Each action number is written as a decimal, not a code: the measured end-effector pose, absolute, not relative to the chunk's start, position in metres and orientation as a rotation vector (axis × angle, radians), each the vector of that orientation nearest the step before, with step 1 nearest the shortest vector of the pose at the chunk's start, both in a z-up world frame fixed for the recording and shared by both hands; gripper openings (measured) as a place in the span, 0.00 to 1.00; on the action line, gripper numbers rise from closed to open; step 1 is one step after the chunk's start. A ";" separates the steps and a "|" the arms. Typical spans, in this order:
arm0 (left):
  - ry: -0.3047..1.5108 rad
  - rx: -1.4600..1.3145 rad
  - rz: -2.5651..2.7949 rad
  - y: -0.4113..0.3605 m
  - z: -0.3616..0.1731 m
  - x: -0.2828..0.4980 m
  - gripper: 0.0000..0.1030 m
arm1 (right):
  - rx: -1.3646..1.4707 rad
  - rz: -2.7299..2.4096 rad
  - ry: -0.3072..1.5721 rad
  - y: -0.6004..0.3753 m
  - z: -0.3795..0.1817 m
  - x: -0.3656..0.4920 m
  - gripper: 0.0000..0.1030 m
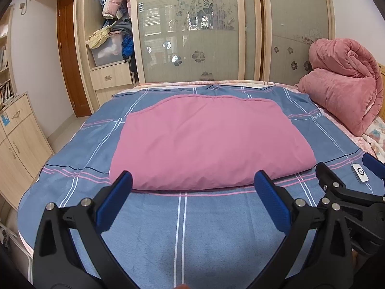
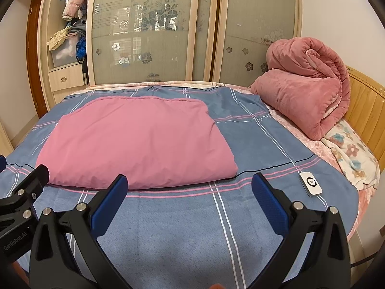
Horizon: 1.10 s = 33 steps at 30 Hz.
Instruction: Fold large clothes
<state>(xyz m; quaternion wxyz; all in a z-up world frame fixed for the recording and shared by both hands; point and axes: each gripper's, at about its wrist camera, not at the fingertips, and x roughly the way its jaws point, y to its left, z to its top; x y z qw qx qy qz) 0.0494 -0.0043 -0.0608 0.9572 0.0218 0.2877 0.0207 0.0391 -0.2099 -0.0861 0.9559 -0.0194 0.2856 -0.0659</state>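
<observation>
A large pink garment (image 1: 209, 142) (image 2: 137, 144) lies folded into a puffy rectangle on the blue plaid bed cover (image 1: 182, 228) (image 2: 182, 226). My left gripper (image 1: 192, 180) hovers open just short of the garment's near edge, with nothing between its blue pads. My right gripper (image 2: 190, 181) is also open and holds nothing, near the garment's front right corner. Each gripper shows at the edge of the other's view, side by side.
A rolled pink quilt (image 1: 344, 89) (image 2: 310, 84) sits at the bed's far right by a wooden headboard (image 2: 368, 103). A white controller (image 1: 360, 172) (image 2: 311, 183) lies on the cover at the right. Sliding wardrobe doors (image 1: 192, 31) stand behind the bed; a wooden cabinet (image 1: 16, 144) stands at left.
</observation>
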 end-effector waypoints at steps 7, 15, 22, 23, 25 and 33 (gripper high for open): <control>0.588 0.043 0.041 -0.004 -0.063 0.049 0.98 | -0.043 -0.136 0.581 -0.209 -0.087 0.039 0.99; 0.595 0.039 0.042 -0.005 -0.065 0.050 0.98 | -0.049 -0.137 0.586 -0.211 -0.090 0.039 0.99; 0.606 0.034 0.037 -0.007 -0.067 0.051 0.98 | -0.053 -0.141 0.593 -0.213 -0.091 0.043 0.99; 0.607 0.036 0.037 -0.007 -0.067 0.052 0.98 | -0.053 -0.141 0.593 -0.213 -0.091 0.043 0.99; 0.603 0.038 0.031 -0.008 -0.067 0.051 0.98 | -0.050 -0.140 0.592 -0.214 -0.091 0.043 0.99; 0.615 0.030 0.028 -0.004 -0.071 0.052 0.98 | -0.062 -0.154 0.592 -0.211 -0.092 0.041 0.99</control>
